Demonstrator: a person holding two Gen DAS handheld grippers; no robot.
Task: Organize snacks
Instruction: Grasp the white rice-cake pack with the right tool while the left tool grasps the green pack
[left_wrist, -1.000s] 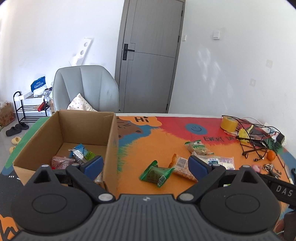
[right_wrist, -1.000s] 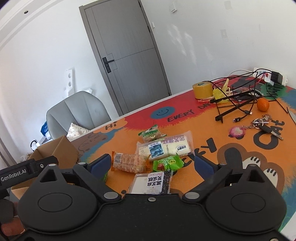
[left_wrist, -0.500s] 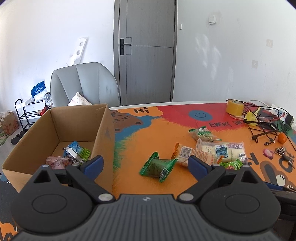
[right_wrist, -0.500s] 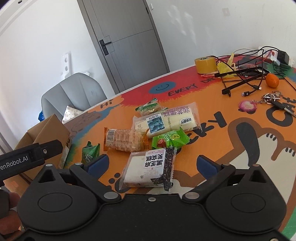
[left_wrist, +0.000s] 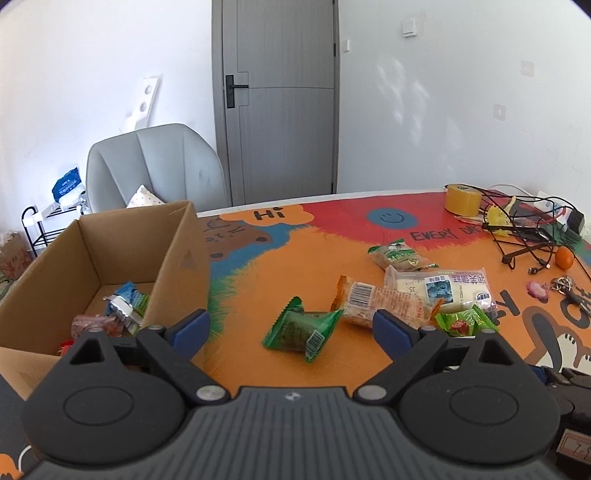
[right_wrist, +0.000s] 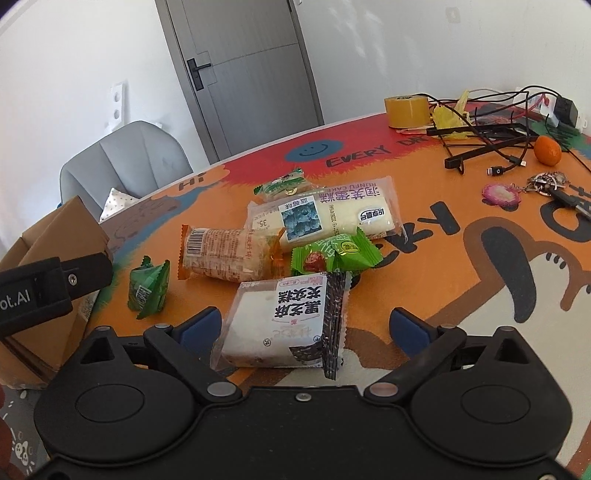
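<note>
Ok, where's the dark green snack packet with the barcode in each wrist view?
Left wrist: dark green packet lies low and central, between the two fingers, on the orange mat.
Right wrist: same packet sits at the left, beside the cardboard box.
Shared landmark: the yellow tape roll at the table's far side.

We see a matt brown cardboard box (left_wrist: 92, 254), plain and unprinted. Snack packs are glossy plastic film: the green pack (left_wrist: 301, 328) crinkled with a serrated edge, the white cake pack (right_wrist: 291, 325) clear and shiny, the long cake pack (right_wrist: 325, 218) clear film too. Bench mat (left_wrist: 280, 266) looks matt, printed, slightly fuzzy. Left tongs (left_wrist: 291, 326) and right tongs (right_wrist: 306, 328) are matt black plastic with blue pads (left_wrist: 192, 328), metal screw heads. Tape roll (right_wrist: 406, 110) is glossy yellow-brown. Chair (left_wrist: 155, 166) is grey, smooth, likely cloth. Door (left_wrist: 280, 99) is matt grey.
</note>
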